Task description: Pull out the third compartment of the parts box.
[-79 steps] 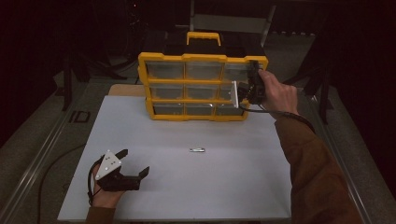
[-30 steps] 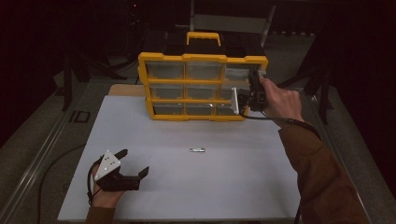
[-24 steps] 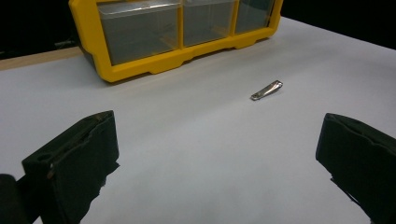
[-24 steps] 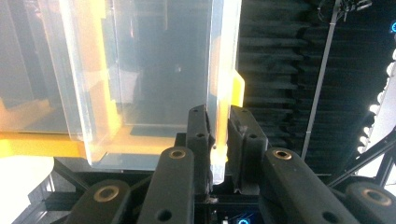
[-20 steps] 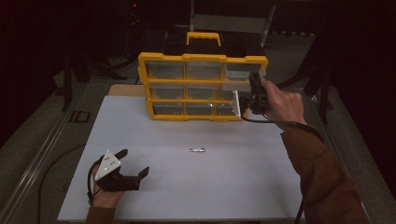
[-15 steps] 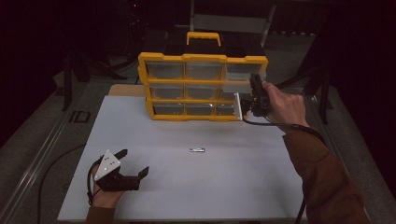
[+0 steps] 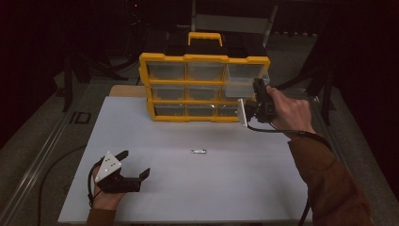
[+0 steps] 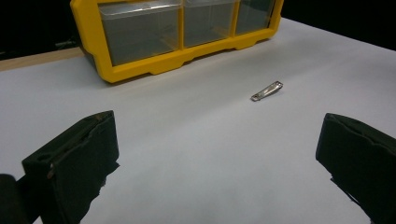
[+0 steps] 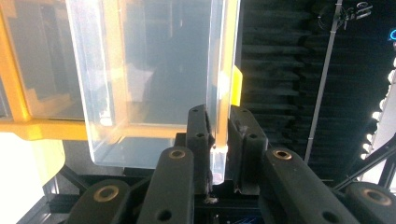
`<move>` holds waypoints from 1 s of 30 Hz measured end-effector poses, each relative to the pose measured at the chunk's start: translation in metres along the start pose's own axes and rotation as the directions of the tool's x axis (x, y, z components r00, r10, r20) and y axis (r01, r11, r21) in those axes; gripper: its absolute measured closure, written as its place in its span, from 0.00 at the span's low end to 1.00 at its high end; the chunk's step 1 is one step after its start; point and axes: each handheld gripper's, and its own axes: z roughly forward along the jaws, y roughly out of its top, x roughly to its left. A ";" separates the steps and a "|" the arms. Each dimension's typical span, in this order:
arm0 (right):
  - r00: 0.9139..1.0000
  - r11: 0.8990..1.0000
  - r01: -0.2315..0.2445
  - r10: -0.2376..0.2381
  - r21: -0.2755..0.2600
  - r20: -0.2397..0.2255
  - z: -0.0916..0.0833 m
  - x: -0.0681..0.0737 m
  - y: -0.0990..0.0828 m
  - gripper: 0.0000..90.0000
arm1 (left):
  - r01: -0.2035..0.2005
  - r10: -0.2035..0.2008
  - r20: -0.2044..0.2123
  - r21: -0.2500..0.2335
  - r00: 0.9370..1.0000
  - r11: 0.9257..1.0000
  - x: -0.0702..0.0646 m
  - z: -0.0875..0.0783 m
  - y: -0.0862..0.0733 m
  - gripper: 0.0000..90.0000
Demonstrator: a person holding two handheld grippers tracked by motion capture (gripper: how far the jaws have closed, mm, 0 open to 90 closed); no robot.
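The right gripper (image 7: pixel 251 101) is clamped on the front wall of a clear drawer (image 7: pixel 241 81). This drawer sits in the top row of the yellow drawer box (image 7: pixel 204 87), at the right end. In the high view the drawer sticks out a little way from the box, toward four o'clock. In the right gripper view the two black jaws pinch the thin clear wall between them, and the hold is close to the drawer's edge.

The left gripper (image 7: pixel 126 172) rests near the seven o'clock corner of the white surface (image 7: pixel 211 188). Its jaws stand wide apart and hold nothing. A small metal nail clipper (image 7: pixel 198 151) lies alone on the surface, well apart from both grippers. From the left gripper it is at about two o'clock. In the left gripper view the clipper (image 8: pixel 267 90) lies between the jaws but far ahead of them.

The step seems to be pulling the drawer open. To do it well, pull straight out along the drawer's own track, slowly and level. Do not twist, or the drawer may jam in its slot. Keep the pinch firm, because the clear wall is smooth and could slip. Stop before the drawer comes all the way out and tips. The picture is dim, so I cannot tell if anything lies inside the drawer.
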 end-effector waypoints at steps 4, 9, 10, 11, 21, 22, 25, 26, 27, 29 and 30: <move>1.000 1.000 -0.003 0.003 -0.006 -0.001 -0.004 0.000 -0.001 0.88 | 0.002 -0.002 0.001 0.000 1.000 1.000 0.000 0.000 0.000 0.00; 1.000 1.000 -0.007 0.007 -0.013 0.003 -0.011 -0.002 -0.003 0.88 | 0.001 -0.001 0.001 0.003 1.000 1.000 0.000 0.000 0.000 0.00; 1.000 1.000 -0.012 0.012 -0.013 -0.002 -0.012 -0.001 -0.004 0.88 | 0.001 -0.001 0.001 0.003 1.000 1.000 0.000 0.000 0.000 0.00; 1.000 1.000 -0.009 0.009 -0.014 0.000 -0.013 -0.001 -0.004 0.88 | 0.001 -0.001 0.001 0.003 1.000 1.000 0.000 0.000 0.000 0.00; 1.000 1.000 -0.010 0.010 -0.017 0.003 -0.019 0.001 -0.004 0.88 | 0.003 -0.003 0.000 0.001 1.000 1.000 0.000 0.000 0.000 0.00; 1.000 1.000 -0.008 0.008 -0.017 0.004 -0.020 0.001 -0.004 0.88 | 0.001 -0.001 -0.001 0.001 1.000 1.000 0.000 0.000 0.000 0.00; 1.000 1.000 -0.008 0.008 -0.019 0.003 -0.022 0.002 -0.004 0.88 | 0.002 -0.002 0.000 0.002 1.000 1.000 0.000 0.000 0.000 0.00; 1.000 1.000 -0.009 0.009 -0.021 0.001 -0.022 0.002 -0.003 0.88 | 0.001 -0.001 0.001 0.004 1.000 1.000 0.000 0.000 0.000 0.00; 1.000 1.000 -0.007 0.007 -0.023 0.003 -0.022 0.002 -0.003 0.88 | 0.000 0.000 0.001 0.004 1.000 1.000 0.000 0.000 0.000 0.00; 1.000 1.000 -0.004 0.004 -0.021 0.001 -0.023 0.002 -0.002 0.88 | 0.000 0.000 0.002 0.004 1.000 1.000 -0.001 0.000 0.000 0.00; 1.000 1.000 -0.003 0.003 -0.022 -0.004 -0.023 0.003 -0.002 0.88 | 0.001 -0.001 0.002 0.004 1.000 1.000 -0.001 0.000 0.000 0.00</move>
